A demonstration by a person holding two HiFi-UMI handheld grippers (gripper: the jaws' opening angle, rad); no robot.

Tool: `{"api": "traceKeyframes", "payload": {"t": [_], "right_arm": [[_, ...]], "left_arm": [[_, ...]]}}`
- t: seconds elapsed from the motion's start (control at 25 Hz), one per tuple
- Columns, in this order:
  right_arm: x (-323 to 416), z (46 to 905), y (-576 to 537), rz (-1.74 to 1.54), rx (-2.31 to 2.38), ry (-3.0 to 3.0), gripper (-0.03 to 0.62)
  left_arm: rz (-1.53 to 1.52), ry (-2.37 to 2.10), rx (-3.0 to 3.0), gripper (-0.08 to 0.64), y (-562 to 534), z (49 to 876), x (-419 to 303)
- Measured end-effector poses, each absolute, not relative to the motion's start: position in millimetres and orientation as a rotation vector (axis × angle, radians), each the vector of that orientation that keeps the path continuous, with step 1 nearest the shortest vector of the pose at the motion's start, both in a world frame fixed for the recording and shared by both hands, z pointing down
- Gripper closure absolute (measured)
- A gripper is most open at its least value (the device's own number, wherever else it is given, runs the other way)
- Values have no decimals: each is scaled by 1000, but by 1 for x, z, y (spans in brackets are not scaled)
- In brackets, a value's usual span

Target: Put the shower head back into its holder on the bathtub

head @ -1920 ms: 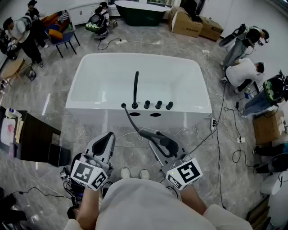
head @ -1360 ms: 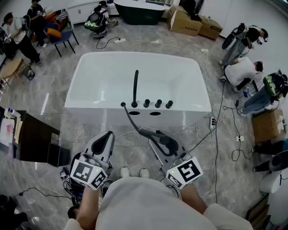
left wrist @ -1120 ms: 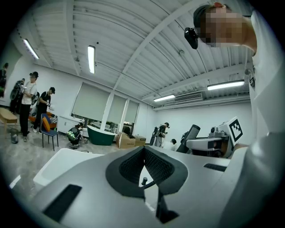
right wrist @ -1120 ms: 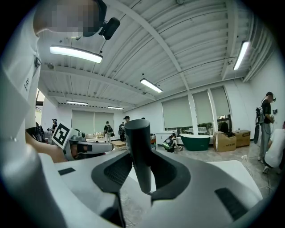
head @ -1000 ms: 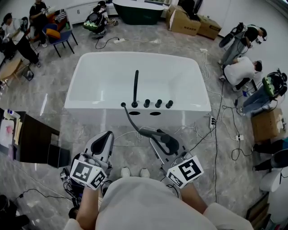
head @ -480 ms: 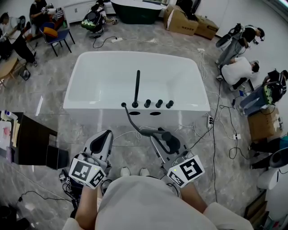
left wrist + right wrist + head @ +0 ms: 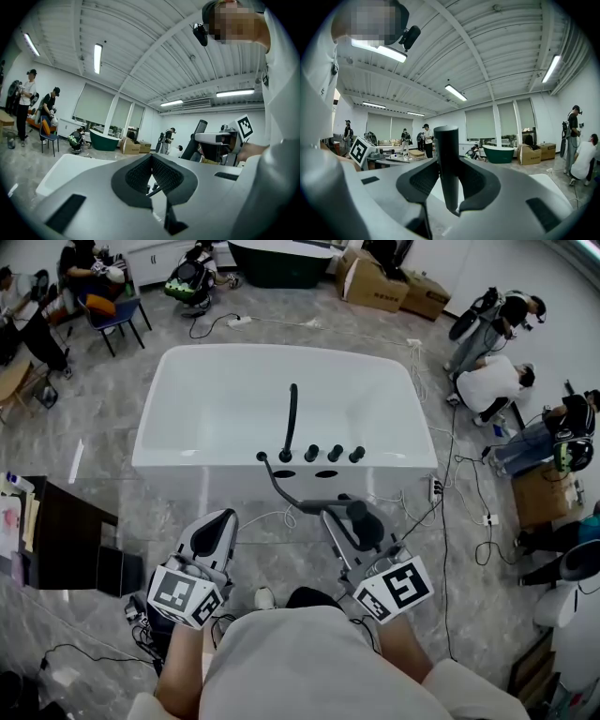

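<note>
Shower head nearer bathtub — grey marble floor

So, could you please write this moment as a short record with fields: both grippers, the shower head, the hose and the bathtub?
right hand-held gripper: shut on the black shower head
left hand-held gripper: jaws together, nothing between them
shower head: held in front of the bathtub, not resting on it
hose: runs from the tub's near rim to the shower head
near rim: black spout, three black knobs
people: several at the room's edges
</note>
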State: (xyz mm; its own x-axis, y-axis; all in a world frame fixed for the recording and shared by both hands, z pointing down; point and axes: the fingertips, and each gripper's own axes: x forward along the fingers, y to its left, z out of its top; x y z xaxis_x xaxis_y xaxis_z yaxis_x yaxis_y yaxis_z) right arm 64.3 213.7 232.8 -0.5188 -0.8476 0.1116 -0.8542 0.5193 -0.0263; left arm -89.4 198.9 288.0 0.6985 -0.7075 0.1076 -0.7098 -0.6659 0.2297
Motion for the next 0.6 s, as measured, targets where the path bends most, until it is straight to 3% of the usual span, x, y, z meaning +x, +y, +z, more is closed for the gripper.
{"api": "traceKeyframes", "payload": {"t": [0.6], "right_arm": [[60, 246, 182, 156, 1484, -2678, 450]], "left_arm": [[86, -1227, 2648, 551, 164, 307, -106]]}}
